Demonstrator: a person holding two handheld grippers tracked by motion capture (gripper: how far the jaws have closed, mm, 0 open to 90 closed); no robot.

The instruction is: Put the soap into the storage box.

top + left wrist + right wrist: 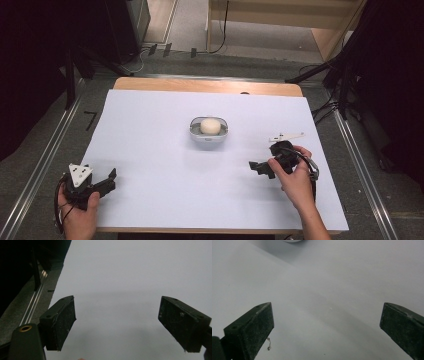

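White table top (150, 150), a small grey bowl (209, 133) near the middle, slightly toward the far side, with a pale round ball (211, 125) sitting in it. High view has both grippers well apart from the bowl.

Left gripper (111, 179) is at the near left corner of the table, held in the left hand (77, 212), grey three-cornered plate on top, tips pointing right and a bit far. Right gripper (256, 167) is on the near right side, held in the right hand (296, 177), tips pointing left; it is nearer to the bowl than the left one, with bare table between.

Left gripper view (117, 325): jaws spread wide, released, nothing between them, just bare white surface ahead. The table's left edge, a metal rail (35, 302) and dark floor run along the left of that view; high view shows the same rail as a thin strip.

Right gripper view (327, 330): jaws also wide apart, released, nothing held. At the top edge a curved pale sliver, the bowl's rim (291, 241), just cut off; the ball can't be made out there. A small thread hangs off the left-hand jaw, too small to see from the high view.

High view alone shows the wooden far edge of the table and cables on the floor beyond it.
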